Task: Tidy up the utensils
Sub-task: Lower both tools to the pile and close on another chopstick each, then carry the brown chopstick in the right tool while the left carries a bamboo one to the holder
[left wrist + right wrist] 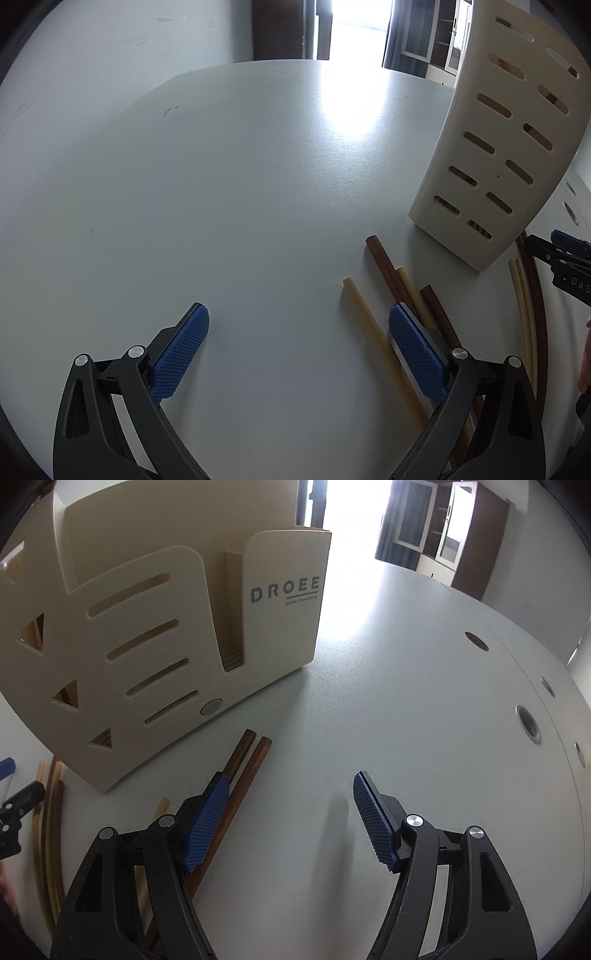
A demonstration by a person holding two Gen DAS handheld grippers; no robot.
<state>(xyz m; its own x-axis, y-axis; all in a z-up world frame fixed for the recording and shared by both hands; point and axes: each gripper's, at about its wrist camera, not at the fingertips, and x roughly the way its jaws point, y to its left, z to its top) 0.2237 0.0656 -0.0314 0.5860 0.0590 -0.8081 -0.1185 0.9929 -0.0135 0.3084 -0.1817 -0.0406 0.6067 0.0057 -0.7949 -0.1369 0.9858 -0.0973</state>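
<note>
Both the left gripper (297, 356) and right gripper (290, 821) are hanging wide apart and empty above the desk (240, 203), beside chopsticks (386, 267) lying by the cream holder (177, 635).

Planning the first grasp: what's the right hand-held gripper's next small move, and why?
Probably shift the right hand-held gripper slightly left and lower it over the dark chopsticks. Its jaws are open and empty, and the pair lies under its left finger, not between the pads.
</note>
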